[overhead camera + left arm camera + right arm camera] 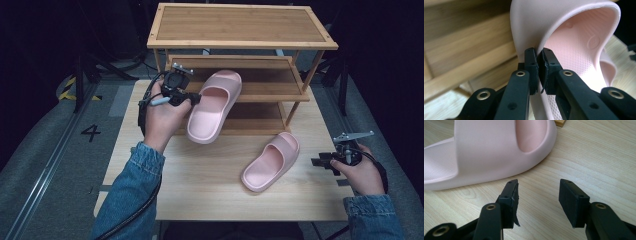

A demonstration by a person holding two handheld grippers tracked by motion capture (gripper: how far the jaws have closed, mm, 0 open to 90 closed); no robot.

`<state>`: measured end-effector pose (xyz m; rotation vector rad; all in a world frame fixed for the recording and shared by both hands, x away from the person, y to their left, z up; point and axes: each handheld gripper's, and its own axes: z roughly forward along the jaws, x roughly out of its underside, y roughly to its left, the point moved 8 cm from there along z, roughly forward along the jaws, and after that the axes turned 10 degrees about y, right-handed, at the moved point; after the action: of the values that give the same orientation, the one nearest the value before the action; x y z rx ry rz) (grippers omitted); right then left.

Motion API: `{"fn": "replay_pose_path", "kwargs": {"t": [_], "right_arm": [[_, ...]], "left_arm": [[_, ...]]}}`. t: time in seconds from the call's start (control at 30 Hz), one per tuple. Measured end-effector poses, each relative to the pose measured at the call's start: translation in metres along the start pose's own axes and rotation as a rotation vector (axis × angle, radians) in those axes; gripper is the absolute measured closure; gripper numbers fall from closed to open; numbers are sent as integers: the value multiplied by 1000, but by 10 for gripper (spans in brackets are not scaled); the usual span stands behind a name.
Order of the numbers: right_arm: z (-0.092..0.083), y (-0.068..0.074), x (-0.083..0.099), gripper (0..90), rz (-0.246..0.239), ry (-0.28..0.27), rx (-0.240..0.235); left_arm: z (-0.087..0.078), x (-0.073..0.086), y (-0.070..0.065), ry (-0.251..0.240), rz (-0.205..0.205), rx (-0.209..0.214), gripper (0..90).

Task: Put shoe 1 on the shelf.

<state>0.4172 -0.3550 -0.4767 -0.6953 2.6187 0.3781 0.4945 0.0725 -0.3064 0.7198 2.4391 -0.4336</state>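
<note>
My left gripper [194,98] is shut on the strap edge of a pink slipper [214,105] and holds it up in front of the wooden shoe rack's [240,27] middle shelf [267,75]. In the left gripper view the pads [532,65] pinch the slipper's [574,42] thin strap rim. A second pink slipper [271,161] lies on the table [210,185], toe toward the rack. My right gripper [322,162] rests to its right, open. In the right gripper view its empty jaws [537,195] stand just short of that slipper [489,152].
The three-tier bamboo rack stands at the table's far edge, its top shelf and middle shelf bare. Dark floor and a rail with the number 4 [91,132] lie to the left. Bare tabletop lies along the near edge.
</note>
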Motion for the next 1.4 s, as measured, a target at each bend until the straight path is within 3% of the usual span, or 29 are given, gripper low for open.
{"fn": "replay_pose_path", "kwargs": {"t": [0.47, 0.67, 0.73, 0.8, 1.07, 1.1, 1.13, 1.27, 1.3, 1.4], "right_arm": [[1, -5, 5, 509, 11, 5, -1], [1, -6, 4, 507, 10, 0, -5], [0, -6, 5, 506, 11, -2, -5], [0, -8, 6, 506, 15, -2, -3], [0, -10, 7, 506, 16, -4, -3], [0, -10, 7, 506, 17, -6, -2], [-1, -10, 7, 506, 18, -6, -3], [-1, -11, 8, 506, 21, -6, -3], [0, -11, 8, 506, 23, -5, -3], [0, -11, 8, 505, 23, -5, -5]], "left_arm": [[18, -32, 17, -69, -52, -35, 838], [26, -46, 17, -94, -61, -25, 836], [29, -48, 15, -105, -86, -26, 837], [31, -50, 19, -102, -40, -39, 836], [40, -59, 25, -131, -54, -31, 835], [41, -57, 26, -123, -94, -48, 835], [42, -58, 28, -127, -107, -65, 835], [45, -60, 33, -136, -125, -67, 835], [46, -61, 35, -139, -110, -65, 834], [48, -63, 36, -148, -150, -67, 833]]}}
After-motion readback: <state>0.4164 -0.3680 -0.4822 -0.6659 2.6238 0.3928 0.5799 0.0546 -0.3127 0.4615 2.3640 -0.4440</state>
